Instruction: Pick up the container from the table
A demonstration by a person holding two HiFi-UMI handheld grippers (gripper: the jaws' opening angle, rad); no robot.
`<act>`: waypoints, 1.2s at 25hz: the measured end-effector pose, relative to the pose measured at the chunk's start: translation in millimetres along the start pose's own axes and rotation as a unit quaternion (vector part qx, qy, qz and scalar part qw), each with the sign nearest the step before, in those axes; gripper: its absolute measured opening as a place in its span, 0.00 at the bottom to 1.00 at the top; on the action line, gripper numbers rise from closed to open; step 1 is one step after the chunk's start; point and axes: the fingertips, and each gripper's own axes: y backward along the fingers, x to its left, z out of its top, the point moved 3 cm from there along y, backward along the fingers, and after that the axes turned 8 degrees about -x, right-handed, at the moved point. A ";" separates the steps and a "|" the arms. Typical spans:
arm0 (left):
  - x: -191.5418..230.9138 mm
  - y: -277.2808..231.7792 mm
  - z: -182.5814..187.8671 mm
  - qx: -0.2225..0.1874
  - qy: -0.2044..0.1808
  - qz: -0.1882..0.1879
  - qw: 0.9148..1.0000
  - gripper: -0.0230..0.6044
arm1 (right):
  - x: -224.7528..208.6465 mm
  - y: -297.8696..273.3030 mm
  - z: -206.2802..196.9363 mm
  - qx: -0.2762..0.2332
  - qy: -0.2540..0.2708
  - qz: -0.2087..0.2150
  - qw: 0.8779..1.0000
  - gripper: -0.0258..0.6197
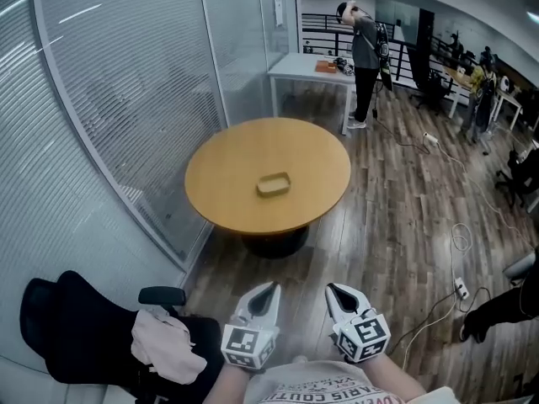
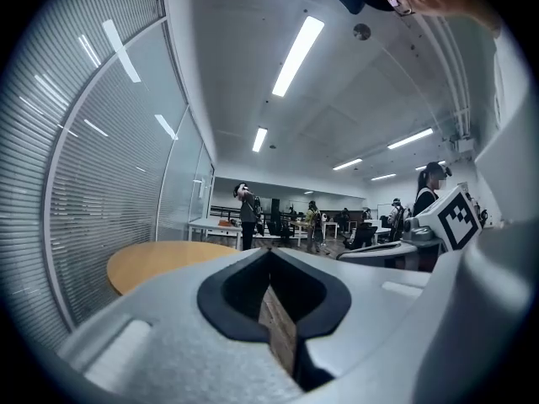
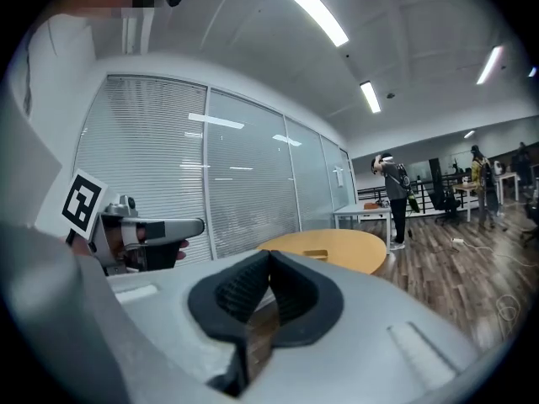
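A small tan rectangular container (image 1: 274, 183) lies near the middle of a round wooden table (image 1: 227, 194), well ahead of both grippers. My left gripper (image 1: 271, 286) and right gripper (image 1: 333, 289) are side by side at the bottom of the head view, short of the table, both shut and empty. In the right gripper view the container (image 3: 315, 254) shows on the table (image 3: 358, 247) beyond the closed jaws of that gripper (image 3: 269, 254). The left gripper view shows its gripper (image 2: 269, 252) with jaws together and the table (image 2: 152, 261) to the left; the container is not visible there.
A black office chair (image 1: 76, 335) with a pink cloth (image 1: 164, 345) stands at lower left. A glass wall with blinds (image 1: 101, 99) runs along the left. Farther back are a white desk (image 1: 307, 66) and a standing person (image 1: 365, 57). Cables (image 1: 459, 242) lie on the wood floor at right.
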 end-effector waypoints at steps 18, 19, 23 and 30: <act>127.8 -49.3 -29.1 0.015 0.018 0.085 0.996 0.05 | -25.5 -155.4 -20.2 0.034 -0.012 0.037 0.999 0.04; 133.0 -58.7 -32.5 0.017 0.020 0.089 0.996 0.05 | -32.1 -166.1 -21.9 0.037 -0.013 0.041 0.998 0.04; 158.7 -108.1 -43.3 0.020 0.019 0.099 0.995 0.05 | -69.9 -221.4 -22.9 0.044 -0.014 0.051 0.998 0.04; 216.6 -208.5 -45.1 0.024 0.023 0.133 0.990 0.05 | -138.2 -329.7 -9.3 0.051 0.001 0.069 0.996 0.04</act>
